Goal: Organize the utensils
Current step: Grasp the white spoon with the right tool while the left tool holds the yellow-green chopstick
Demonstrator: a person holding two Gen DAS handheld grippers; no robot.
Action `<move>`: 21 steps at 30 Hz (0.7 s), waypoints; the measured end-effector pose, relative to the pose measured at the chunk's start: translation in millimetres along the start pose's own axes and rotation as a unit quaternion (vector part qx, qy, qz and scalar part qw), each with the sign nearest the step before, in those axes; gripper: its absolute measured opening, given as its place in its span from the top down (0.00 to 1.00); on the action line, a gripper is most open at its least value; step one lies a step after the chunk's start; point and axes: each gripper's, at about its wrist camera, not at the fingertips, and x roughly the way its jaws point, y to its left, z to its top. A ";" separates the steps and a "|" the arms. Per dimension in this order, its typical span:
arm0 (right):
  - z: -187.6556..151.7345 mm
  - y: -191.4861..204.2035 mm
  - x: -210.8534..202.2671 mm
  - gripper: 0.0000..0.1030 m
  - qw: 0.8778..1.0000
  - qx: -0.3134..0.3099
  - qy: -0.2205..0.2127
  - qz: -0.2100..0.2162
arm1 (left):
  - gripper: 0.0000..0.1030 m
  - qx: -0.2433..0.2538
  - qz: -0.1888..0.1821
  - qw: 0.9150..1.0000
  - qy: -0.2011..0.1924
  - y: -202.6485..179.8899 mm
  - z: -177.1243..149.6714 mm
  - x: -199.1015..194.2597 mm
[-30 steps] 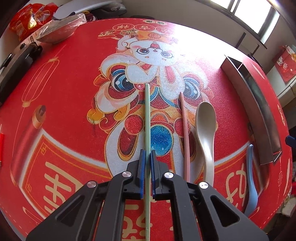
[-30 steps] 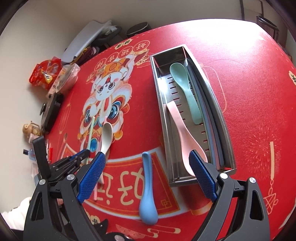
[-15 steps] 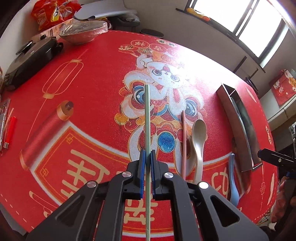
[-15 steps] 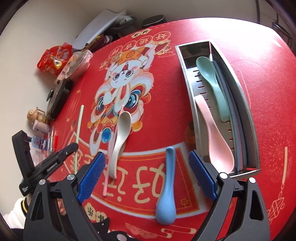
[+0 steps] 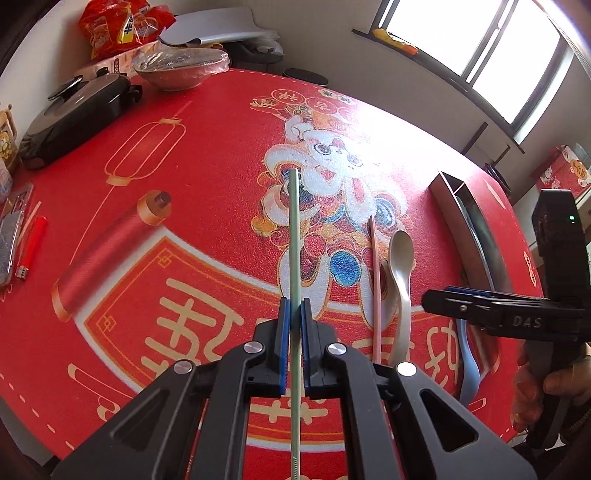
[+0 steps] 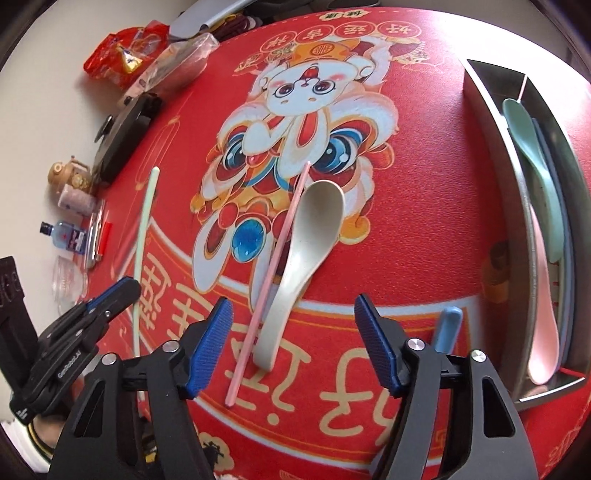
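Left gripper [image 5: 291, 325] is clamped on the thin pale-green plastic chopstick [image 5: 294, 236], held clear of the red printed table mat [image 5: 207, 155] and pointing toward the mat's far edge. My right gripper [image 6: 293, 345] hangs over the beige plastic soup spoon [image 6: 301, 258] and the pink plastic chopstick [image 6: 271, 273] lying touching beside it, near the mat's near edge. Its jaws are closing; both handles sit between the pads, neither pressed yet.

Risk, as I judge it: the closing pads catch spoon and pink chopstick together, or pinch only the chopstick and skid the spoon away. The spoon handle is smooth and rounded, so it may twist out.

Just right of the right gripper lies a light-blue plastic spoon [image 6: 447, 328]. Beyond it, along the mat's right edge, the long stainless-steel utensil tray [image 6: 517, 173] holds a mint-green spoon [image 6: 532, 147] and a pink spoon [image 6: 541, 317]. The tray's near wall could snag a low carry. At the left edge: black lidded pan [image 5: 77, 118], red lighter [image 5: 31, 247], snack bags [image 5: 118, 27].
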 end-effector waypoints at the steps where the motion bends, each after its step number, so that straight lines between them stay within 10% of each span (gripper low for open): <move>1: 0.3 1.8 6.4 0.46 1.000 0.002 0.006 -0.001 | 0.95 0.002 -0.001 1.000 -0.001 1.0 0.0 -0.9; 21: -8.7 8.5 31.8 0.93 0.999 0.006 0.007 -0.032 | 0.95 0.016 -0.008 1.000 0.002 10.5 14.3 -1.8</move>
